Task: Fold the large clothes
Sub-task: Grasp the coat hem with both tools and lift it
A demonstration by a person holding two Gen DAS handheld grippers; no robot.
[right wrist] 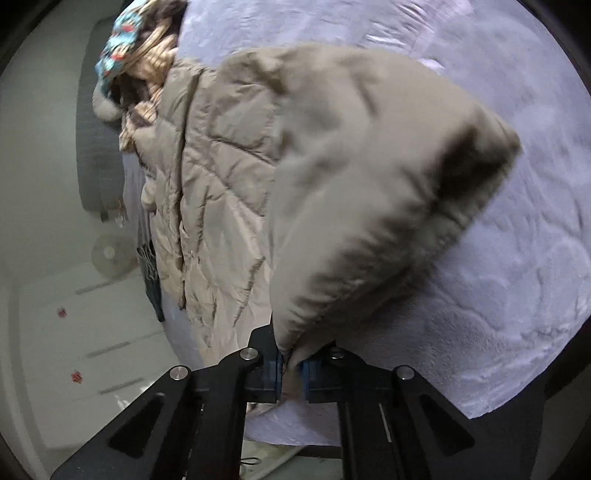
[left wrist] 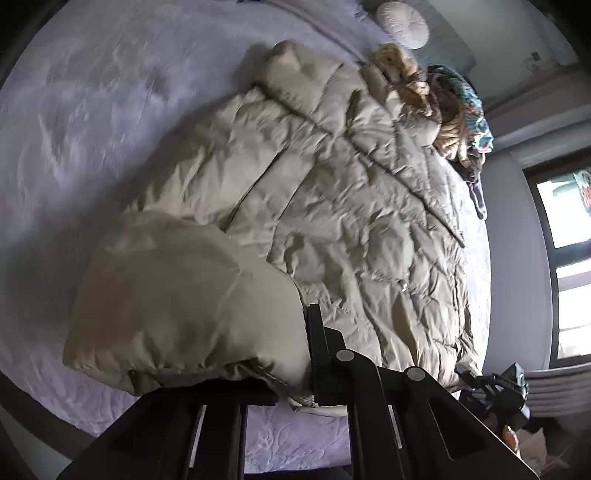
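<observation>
Nearest the lens in the left wrist view, the black left claw (left wrist: pixel 295 384) is closed on the lower hem of a beige quilted puffer coat (left wrist: pixel 332 206); a lifted, smooth-lined flap of that coat bulges up over the left finger, hiding most of it. The coat lies lengthwise across a bed with a pale lavender textured cover (left wrist: pixel 92 110), its fur-trimmed hood (left wrist: pixel 399 70) toward the far end. Beyond the hood sits a heap of mixed clothes with a teal patterned piece (left wrist: pixel 469 107), and a round white cushion (left wrist: pixel 402 24) rests near the headboard. At the right edge is a dark-framed window (left wrist: pixel 565 221).

In the right wrist view, the black right claw (right wrist: pixel 291 373) pinches a corner of the same coat (right wrist: pixel 221 184) between its blue-padded fingers (right wrist: pixel 271 369), the raised corner billowing above them. The clothes heap (right wrist: pixel 140 48) lies at top left, the bed cover (right wrist: pixel 517 295) to the right.
</observation>
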